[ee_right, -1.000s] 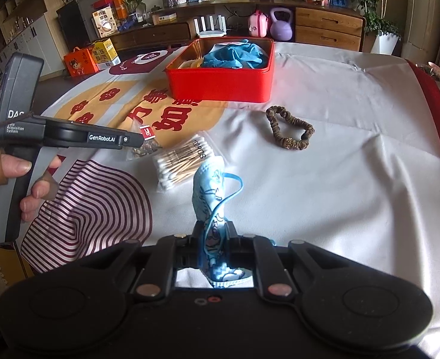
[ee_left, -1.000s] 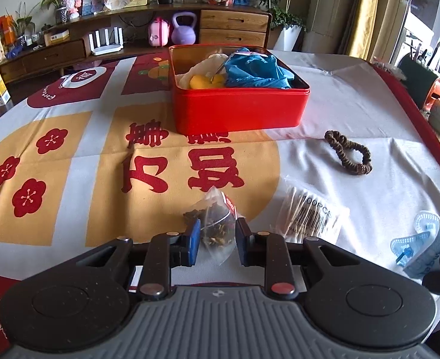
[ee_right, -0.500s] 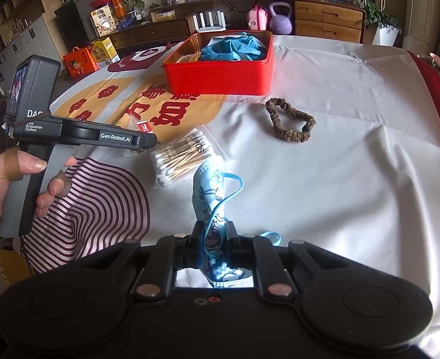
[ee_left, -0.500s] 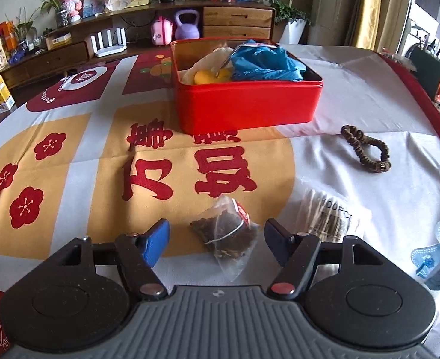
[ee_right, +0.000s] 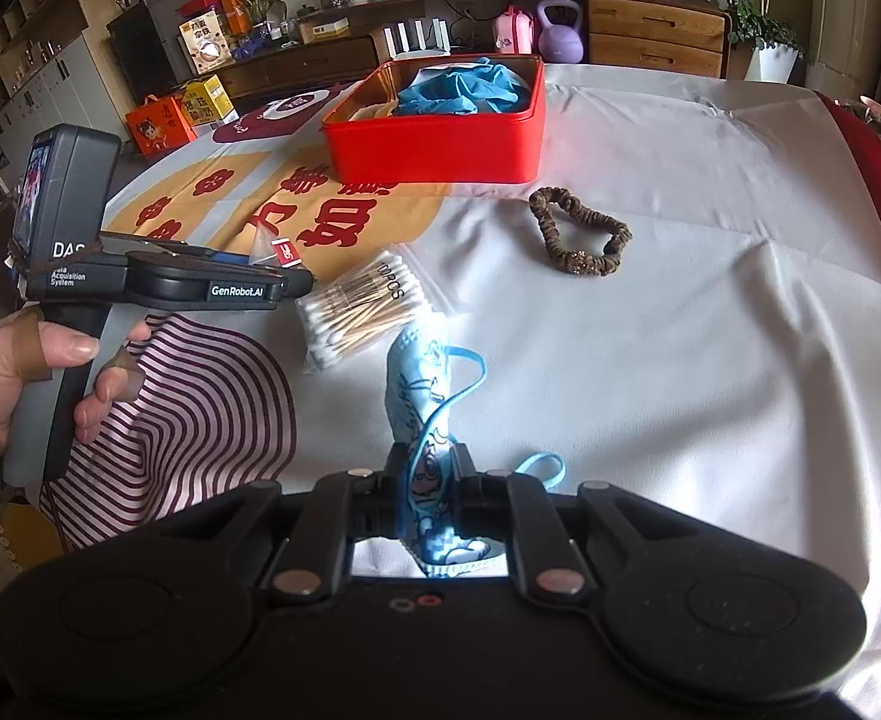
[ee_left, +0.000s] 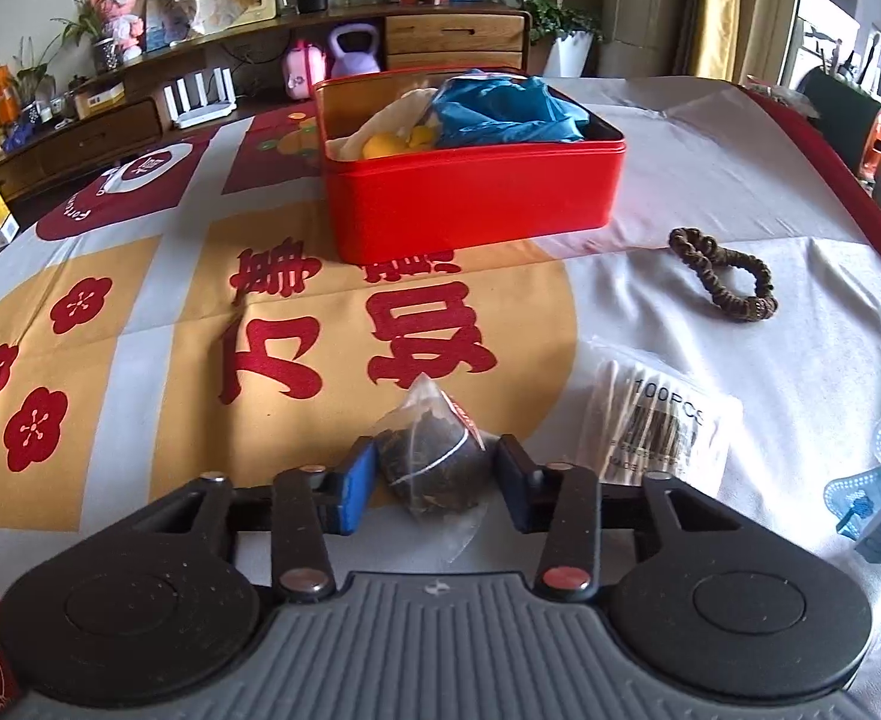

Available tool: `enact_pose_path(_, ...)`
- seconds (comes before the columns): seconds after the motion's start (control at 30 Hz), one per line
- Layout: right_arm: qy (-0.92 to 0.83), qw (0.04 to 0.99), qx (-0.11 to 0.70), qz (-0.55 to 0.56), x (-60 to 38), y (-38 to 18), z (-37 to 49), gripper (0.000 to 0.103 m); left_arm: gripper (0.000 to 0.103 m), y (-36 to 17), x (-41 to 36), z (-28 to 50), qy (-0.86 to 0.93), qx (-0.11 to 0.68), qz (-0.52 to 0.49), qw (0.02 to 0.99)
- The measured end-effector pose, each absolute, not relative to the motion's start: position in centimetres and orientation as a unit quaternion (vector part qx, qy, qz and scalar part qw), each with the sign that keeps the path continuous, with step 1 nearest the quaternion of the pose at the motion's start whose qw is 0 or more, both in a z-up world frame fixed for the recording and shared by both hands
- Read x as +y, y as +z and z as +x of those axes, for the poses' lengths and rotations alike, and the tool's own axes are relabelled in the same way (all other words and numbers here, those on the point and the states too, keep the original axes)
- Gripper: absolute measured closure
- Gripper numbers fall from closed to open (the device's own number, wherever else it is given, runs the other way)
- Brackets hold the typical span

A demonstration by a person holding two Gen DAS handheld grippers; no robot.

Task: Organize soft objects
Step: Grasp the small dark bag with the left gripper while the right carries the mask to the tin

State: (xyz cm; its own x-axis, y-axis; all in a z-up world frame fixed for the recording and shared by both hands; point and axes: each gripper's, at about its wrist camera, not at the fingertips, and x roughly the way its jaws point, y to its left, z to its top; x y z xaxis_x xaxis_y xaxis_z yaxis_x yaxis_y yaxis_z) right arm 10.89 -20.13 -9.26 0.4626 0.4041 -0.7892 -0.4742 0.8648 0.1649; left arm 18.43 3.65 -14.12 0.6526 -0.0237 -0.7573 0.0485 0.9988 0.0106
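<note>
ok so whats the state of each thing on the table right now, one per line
red tin: lid off, partly filled with blue cloth and yellow items
tea bag: on the cloth, between the closing left gripper jaws
face mask: pinched upright in the shut right gripper
cotton swab pack: lying flat, sealed
brown scrunchie: lying loose, untouched
</note>
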Motion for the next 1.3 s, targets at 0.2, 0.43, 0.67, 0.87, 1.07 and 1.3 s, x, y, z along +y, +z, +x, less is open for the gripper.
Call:
enact_pose_path(0.2,0.254,0.856,0.448,-0.039,-20.2,-9.1,10.7,0.091,0.079,-14.0,3.6,18.1,-0.024,0.416,0.009,0.909)
enact_pose_path(0.43,0.250,0.862,0.440,-0.035,-20.3,-8.2,10.6,0.091,0.084,-13.3,4.0,17.4,-0.023,0.415,0.001,0.909)
enact_pose_path(0.67,0.251,0.868,0.428,-0.021,-20.5,-6.1,10.6,0.091,0.084,-10.2,4.8,16.2,-0.028,0.412,-0.025,0.910)
enact_pose_path(0.87,0.253,0.876,0.411,-0.013,-20.2,-3.5,11.3,0.091,0.084,-7.6,4.5,15.2,-0.047,0.403,-0.028,0.914)
enact_pose_path(1.07,0.254,0.885,0.390,-0.014,-19.6,-0.9,12.8,0.091,0.084,-5.1,4.0,15.4,-0.065,0.392,-0.022,0.917)
enact_pose_path(1.3,0.260,0.892,0.370,-0.023,-18.3,1.7,16.2,0.091,0.084,-2.1,3.7,17.1,-0.084,0.374,-0.013,0.924)
